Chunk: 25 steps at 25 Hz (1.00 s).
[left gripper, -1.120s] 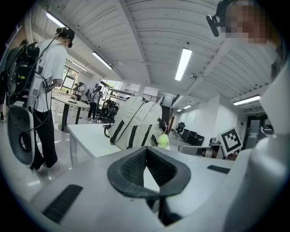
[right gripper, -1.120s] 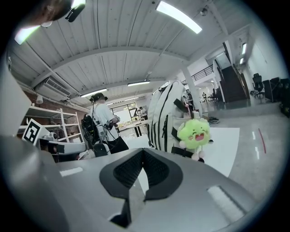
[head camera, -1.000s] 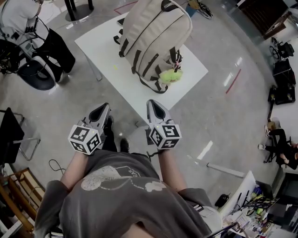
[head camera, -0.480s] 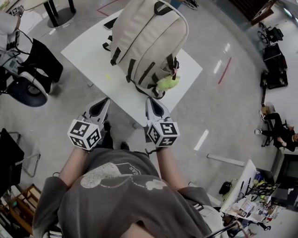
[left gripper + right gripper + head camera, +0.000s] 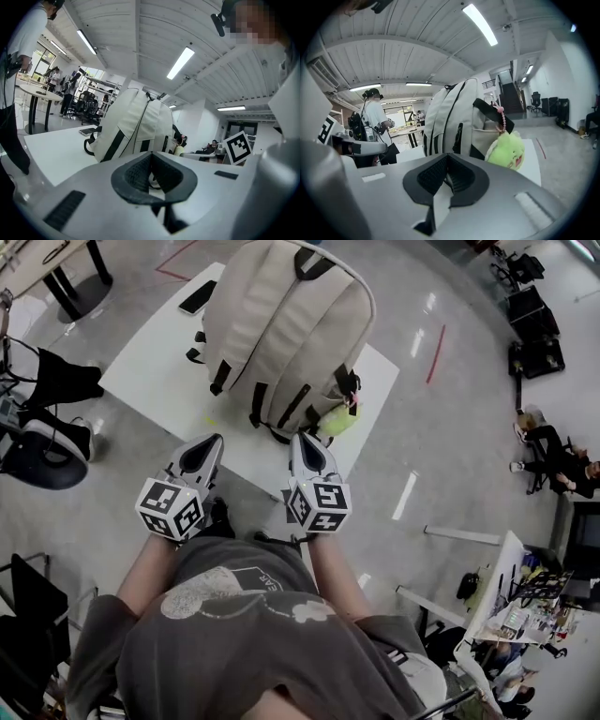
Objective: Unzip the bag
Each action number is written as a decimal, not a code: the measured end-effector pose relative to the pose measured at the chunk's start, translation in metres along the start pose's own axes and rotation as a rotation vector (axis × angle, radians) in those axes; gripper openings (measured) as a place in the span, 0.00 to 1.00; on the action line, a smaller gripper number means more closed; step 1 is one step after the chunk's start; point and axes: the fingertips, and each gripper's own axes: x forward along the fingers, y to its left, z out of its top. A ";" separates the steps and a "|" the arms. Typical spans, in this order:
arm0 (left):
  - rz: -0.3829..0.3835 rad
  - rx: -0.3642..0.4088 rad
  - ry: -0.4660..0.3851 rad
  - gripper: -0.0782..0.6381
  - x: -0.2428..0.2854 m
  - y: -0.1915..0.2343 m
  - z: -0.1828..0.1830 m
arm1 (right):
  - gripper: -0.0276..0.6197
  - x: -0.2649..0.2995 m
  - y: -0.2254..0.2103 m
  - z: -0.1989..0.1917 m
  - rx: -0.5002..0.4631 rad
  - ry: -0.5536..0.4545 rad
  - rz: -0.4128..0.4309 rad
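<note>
We hold left tool narrow, empty | right tool narrow, empty | both nearer the bag than a second ago, tips at surface edge

No readable text; shirt print too blurred

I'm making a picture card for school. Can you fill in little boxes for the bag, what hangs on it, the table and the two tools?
bag: cream fabric backpack with dark straps, standing upright on the table
table: white square tabletop
hanging on bag: fuzzy green plush toy on a pink bead string
also on table: flat black phone, near the far edge
left tool: shut, empty, short of the bag
right tool: shut, empty, near the plush toy, not touching
zip: not touched yet
</note>
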 end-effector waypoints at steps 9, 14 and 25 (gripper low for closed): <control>-0.167 0.011 0.069 0.12 0.050 0.013 0.007 | 0.09 0.024 -0.008 -0.005 0.036 0.021 -0.176; -0.268 0.040 0.113 0.12 0.080 0.009 0.009 | 0.11 0.025 -0.013 -0.005 0.037 0.022 -0.229; -0.312 0.059 0.135 0.12 0.096 0.020 0.004 | 0.23 0.058 -0.019 -0.004 0.027 0.011 -0.289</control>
